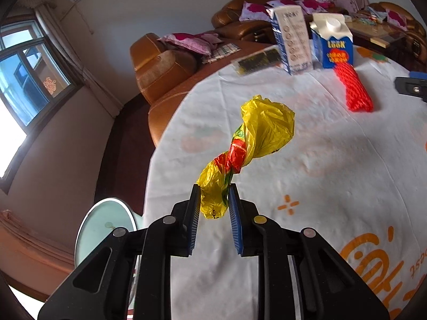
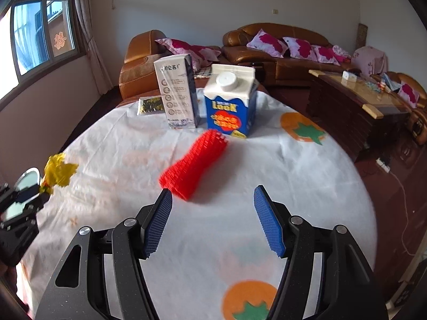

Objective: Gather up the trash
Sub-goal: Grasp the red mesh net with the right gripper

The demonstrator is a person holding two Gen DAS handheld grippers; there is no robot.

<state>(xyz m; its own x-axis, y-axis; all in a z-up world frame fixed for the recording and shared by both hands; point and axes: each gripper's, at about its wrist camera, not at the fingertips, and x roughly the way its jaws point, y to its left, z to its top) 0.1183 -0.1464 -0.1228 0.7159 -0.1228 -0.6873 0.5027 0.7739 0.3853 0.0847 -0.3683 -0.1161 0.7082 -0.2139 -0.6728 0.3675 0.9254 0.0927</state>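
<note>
The left claw [image 1: 214, 200] pinches only the tail of the yellow bag [image 1: 248, 146], which could slip free; the right claw [image 2: 212, 213], released, hovers near the red netting [image 2: 193, 166].

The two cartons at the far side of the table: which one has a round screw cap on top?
The shorter blue carton, with a white gabled top and cap. The taller white carton beside it has none.

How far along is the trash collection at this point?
Nothing looks binned yet. In hand: the left tongs are shut on the twisted yellow plastic bag. The right tongs are open, facing the red foam net but not touching it. Still on the table: the net, the blue carton, the tall white carton and a dark packet.
</note>
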